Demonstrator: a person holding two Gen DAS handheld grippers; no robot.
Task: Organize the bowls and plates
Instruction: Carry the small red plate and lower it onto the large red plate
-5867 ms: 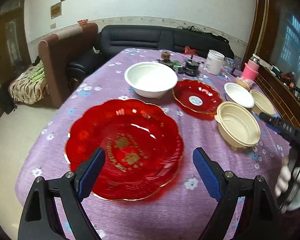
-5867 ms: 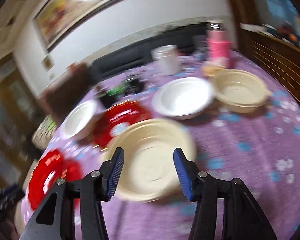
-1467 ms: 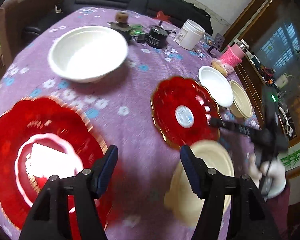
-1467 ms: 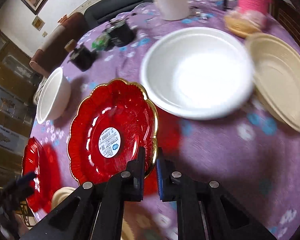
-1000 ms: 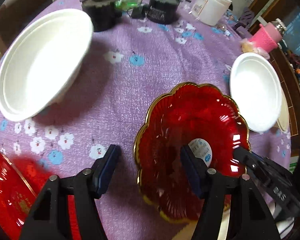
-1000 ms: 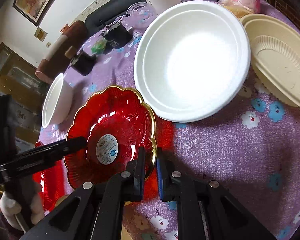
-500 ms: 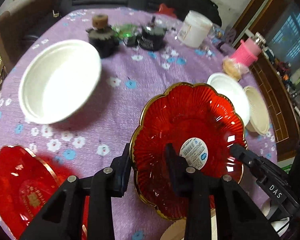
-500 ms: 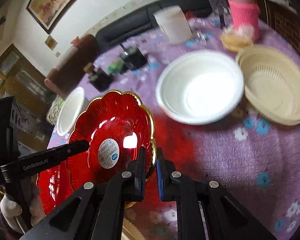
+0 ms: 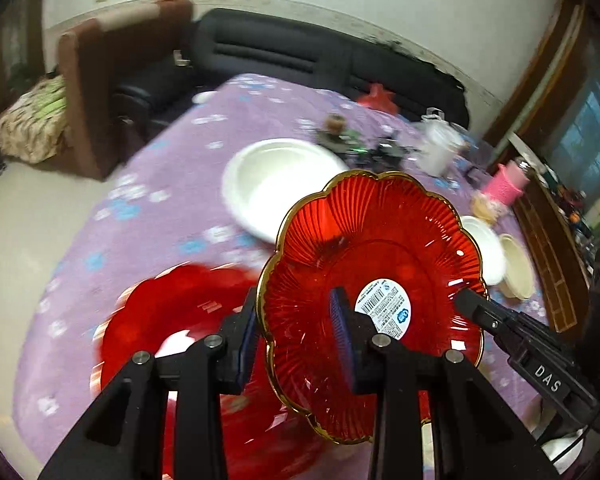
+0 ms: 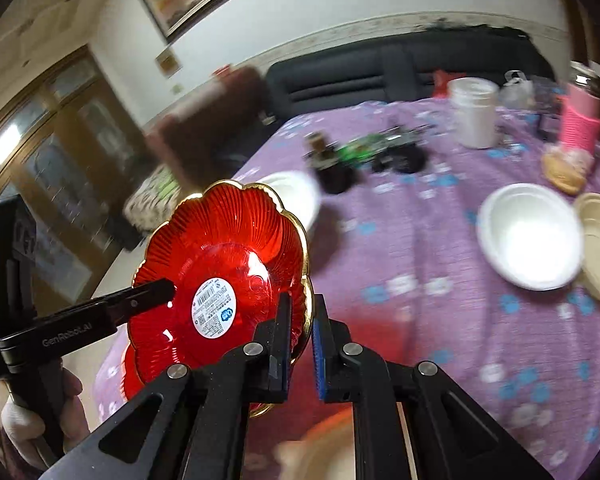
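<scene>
Both my grippers, left [image 9: 296,340] and right [image 10: 302,344], clamp opposite rims of the small red plate [image 9: 374,276], lifted, tilted, sticker-side facing me.

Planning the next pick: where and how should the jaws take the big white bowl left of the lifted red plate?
Probably by the rim. The white bowl sits upright and open on the purple tablecloth, too wide to span. Come down from above onto its left edge, one jaw inside, one outside the wall; that side looks bare, while the small red plate hangs in front of its right edge.
</scene>
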